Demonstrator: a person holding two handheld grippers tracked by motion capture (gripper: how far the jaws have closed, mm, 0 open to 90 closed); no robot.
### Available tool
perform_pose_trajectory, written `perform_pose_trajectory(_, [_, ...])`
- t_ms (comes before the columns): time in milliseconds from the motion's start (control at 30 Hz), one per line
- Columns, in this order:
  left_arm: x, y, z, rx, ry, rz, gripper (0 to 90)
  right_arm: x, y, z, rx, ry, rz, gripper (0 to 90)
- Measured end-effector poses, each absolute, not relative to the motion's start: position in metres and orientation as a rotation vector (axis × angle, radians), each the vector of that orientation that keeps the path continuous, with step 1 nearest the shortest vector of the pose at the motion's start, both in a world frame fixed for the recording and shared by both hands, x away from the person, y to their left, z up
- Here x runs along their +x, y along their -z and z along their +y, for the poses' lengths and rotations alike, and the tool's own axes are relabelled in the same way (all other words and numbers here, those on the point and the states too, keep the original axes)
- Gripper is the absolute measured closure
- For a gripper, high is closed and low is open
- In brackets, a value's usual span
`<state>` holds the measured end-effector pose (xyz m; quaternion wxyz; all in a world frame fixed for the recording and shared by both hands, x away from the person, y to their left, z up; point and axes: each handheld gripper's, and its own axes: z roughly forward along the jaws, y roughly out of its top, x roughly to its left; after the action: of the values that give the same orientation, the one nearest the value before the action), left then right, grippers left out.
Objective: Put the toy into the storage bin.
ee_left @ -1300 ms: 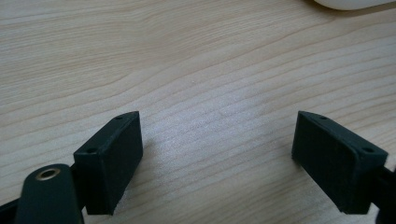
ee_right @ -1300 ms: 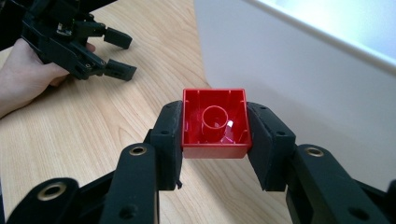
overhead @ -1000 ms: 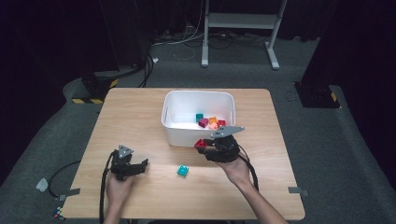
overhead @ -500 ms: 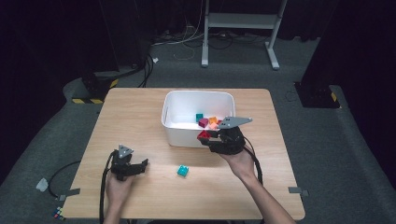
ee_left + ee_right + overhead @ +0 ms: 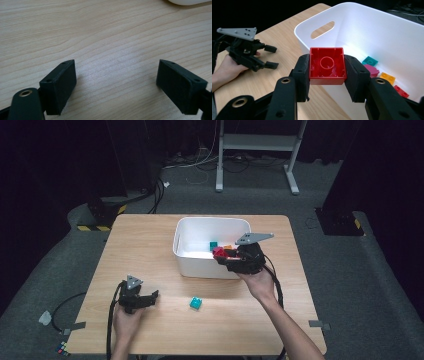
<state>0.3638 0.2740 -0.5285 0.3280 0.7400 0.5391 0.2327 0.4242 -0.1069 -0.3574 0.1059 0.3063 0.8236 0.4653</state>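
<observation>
My right gripper (image 5: 326,67) is shut on a red brick (image 5: 327,65), hollow underside facing the camera. In the high view the right gripper (image 5: 222,256) holds the red brick (image 5: 218,252) over the front rim of the white bin (image 5: 200,265). Inside the bin (image 5: 372,30) lie a teal brick (image 5: 369,61), a pink brick (image 5: 371,70), an orange brick (image 5: 387,77) and a small red brick (image 5: 401,91). A teal brick (image 5: 195,303) sits loose on the table in front of the bin. My left gripper (image 5: 152,296) rests open on the wood at the front left, nothing between its jaws (image 5: 116,86).
The wooden table (image 5: 150,245) has bare room left of the bin and along its front edge. Cables trail from both grippers off the front. A metal stand (image 5: 260,142) and floor cables lie beyond the far edge.
My right gripper has risen and moved away from me with the red brick, from in front of the bin to above its front rim. The left gripper has stayed put.
</observation>
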Motion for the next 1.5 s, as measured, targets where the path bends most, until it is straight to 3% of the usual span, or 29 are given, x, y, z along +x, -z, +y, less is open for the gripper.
perform_pose_trajectory(867, [0.364,0.529,0.274,1.936,-0.608,1.412,16.4,0.484,0.368,-0.111,1.104,-1.276,2.316,58.3])
perform_pose_trajectory(1500, [0.364,0.529,0.274,1.936,-0.608,1.411,16.4,0.502,0.384,-0.114,1.174,-1.163,2.296,58.9])
